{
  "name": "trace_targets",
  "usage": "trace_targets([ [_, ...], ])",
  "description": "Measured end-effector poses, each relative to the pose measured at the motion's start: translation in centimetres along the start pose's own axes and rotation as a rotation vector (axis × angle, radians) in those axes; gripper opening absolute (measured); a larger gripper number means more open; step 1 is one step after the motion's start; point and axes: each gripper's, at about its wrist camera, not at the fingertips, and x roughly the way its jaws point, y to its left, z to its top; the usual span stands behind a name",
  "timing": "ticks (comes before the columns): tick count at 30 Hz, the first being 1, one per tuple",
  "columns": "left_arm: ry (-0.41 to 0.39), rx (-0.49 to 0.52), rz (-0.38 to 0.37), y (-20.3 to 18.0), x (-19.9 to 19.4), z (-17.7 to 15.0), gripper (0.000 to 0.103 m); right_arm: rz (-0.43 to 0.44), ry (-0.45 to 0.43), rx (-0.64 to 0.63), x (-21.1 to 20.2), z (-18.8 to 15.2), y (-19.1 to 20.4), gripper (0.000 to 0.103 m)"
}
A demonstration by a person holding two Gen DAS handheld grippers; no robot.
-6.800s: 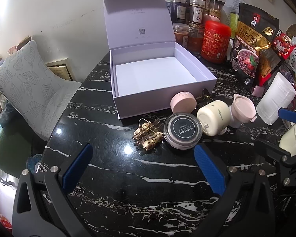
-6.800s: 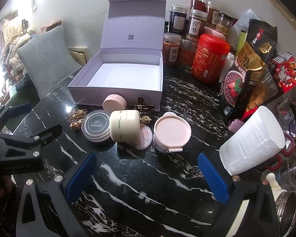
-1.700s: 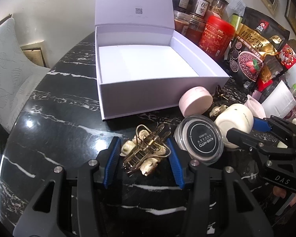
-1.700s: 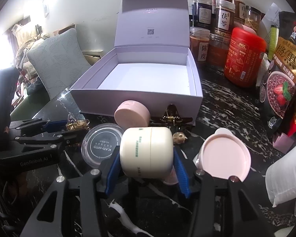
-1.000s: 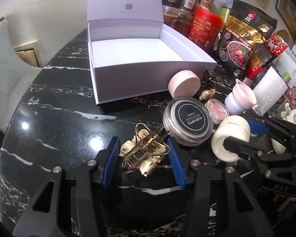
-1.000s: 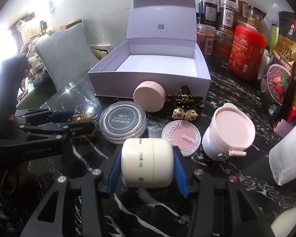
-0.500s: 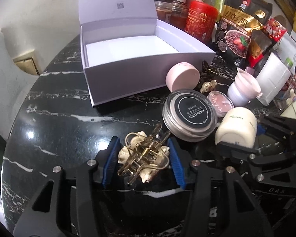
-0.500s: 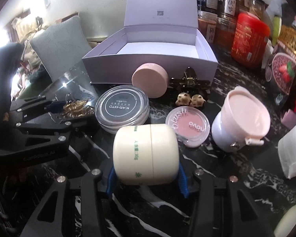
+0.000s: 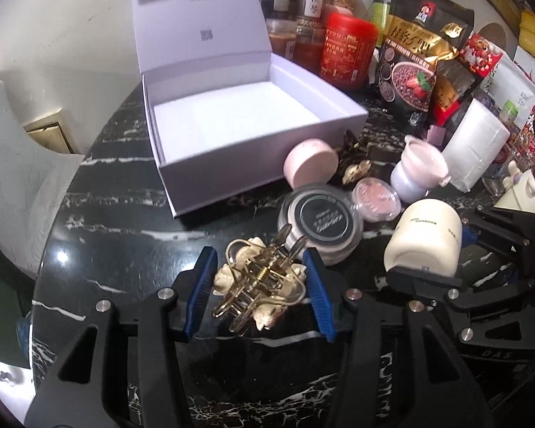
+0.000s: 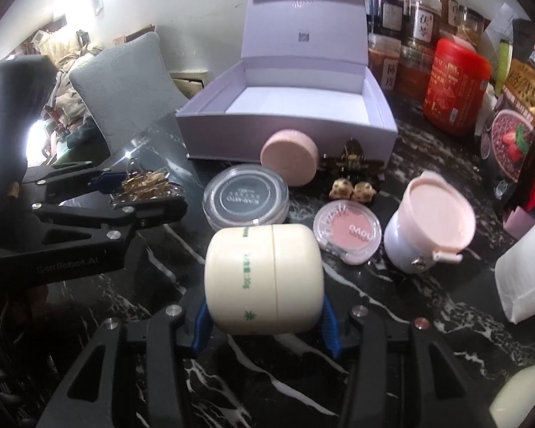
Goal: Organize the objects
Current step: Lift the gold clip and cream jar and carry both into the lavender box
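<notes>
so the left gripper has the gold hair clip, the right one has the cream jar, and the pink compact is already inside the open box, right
Not quite. The pink compact is not in the box: the right wrist view shows it outside, propped against the front wall of the open box, whose inside looks bare. The rest holds: the left gripper grips the gold hair clip and the right gripper grips the cream jar.

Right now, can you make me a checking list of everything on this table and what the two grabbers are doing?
Surface: black marble table, shiny.
Job's things: open lilac box, nothing inside; clear jar with black lid, pink round case, blush compact, pink-lidded cup, dark hair clip all outside it.
Clutter: red canister, spice jars, snack bags behind.
Grippers: left gripper shut on gold hair clip; right gripper shut on cream jar.
Cables: nothing seen.
Surroundings: grey cushion, wall.
</notes>
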Motion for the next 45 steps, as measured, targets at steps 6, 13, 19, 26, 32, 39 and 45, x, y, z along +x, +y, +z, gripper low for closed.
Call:
trace_targets([
  [6, -0.022, 0.020, -0.004, -0.3, -1.1, 1.5, 0.048, -0.025, -0.036, -0.017, -1.7, 1.1, 0.0, 0.050],
  [13, -0.039, 0.027, -0.005, -0.6, -2.2, 2.5, 0.048, -0.024, -0.069, -0.047, -2.9, 2.6, 0.3, 0.050],
  [19, -0.059, 0.030, 0.003, -0.6, -2.9, 3.5, 0.048, -0.022, -0.074, -0.060, -3.1, 4.0, 0.2, 0.050],
  [26, -0.076, 0.024, 0.022, -0.1, -3.1, 5.3, 0.048, -0.041, -0.087, -0.068, -3.1, 5.9, -0.4, 0.050],
  [32, -0.095, 0.018, 0.061, 0.7, -2.9, 6.7, 0.048, -0.052, -0.092, -0.072, -2.6, 7.8, -0.9, 0.050],
  [39, -0.124, -0.008, 0.129, 2.0, -2.9, 8.3, 0.048, -0.082, -0.099, -0.053, -1.5, 10.1, -1.8, 0.050],
  [45, -0.138, -0.036, 0.174, 3.2, -2.3, 9.5, 0.048, -0.104, -0.106, -0.045, -0.6, 12.0, -2.4, 0.050],
])
